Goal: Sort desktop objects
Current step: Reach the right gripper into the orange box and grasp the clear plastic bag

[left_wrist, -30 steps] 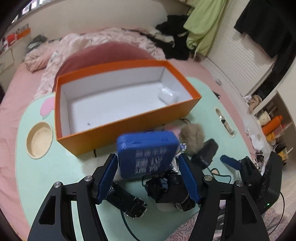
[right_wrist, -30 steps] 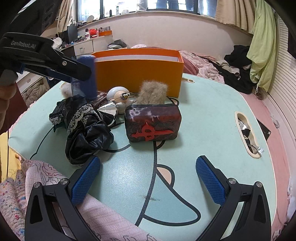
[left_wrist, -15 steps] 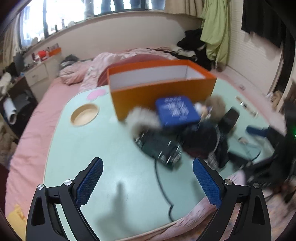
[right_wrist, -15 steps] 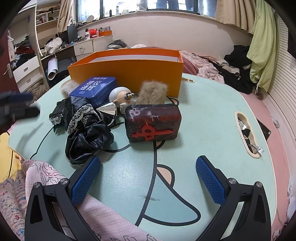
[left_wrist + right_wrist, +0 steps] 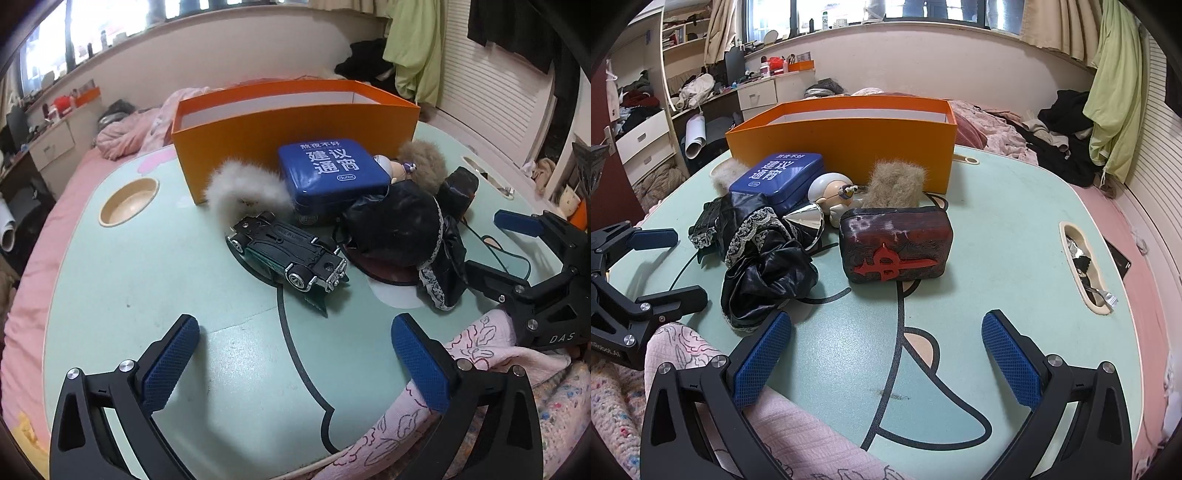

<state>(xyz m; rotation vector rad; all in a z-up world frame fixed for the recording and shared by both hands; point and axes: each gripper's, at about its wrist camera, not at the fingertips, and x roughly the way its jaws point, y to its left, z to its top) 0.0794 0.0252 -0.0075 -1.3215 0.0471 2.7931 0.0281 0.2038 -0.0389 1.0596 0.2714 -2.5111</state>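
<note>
An orange box [image 5: 295, 122] stands at the back of the mint table [image 5: 147, 280]; it also shows in the right wrist view [image 5: 857, 136]. In front of it lie a blue tin [image 5: 332, 173], a white fluffy piece [image 5: 243, 188], an upturned toy car [image 5: 291, 254], black lace-trimmed cloth [image 5: 402, 229], a brown fur ball [image 5: 897, 181], a small figurine [image 5: 834, 195] and a dark red pouch [image 5: 894, 247]. My left gripper [image 5: 295, 365] is open and empty, low at the table's near edge. My right gripper [image 5: 890, 362] is open and empty, near the pouch.
A round wooden cup recess [image 5: 127, 201] is set in the table at the left. A slot with small items [image 5: 1086, 266] is at the right edge. A pink patterned blanket [image 5: 783, 435] lies over the near edge. Bed and clothes lie behind.
My left gripper has opened and pulled back from the blue tin to the near edge, and the tin now rests on the pile. The right gripper has not moved.
</note>
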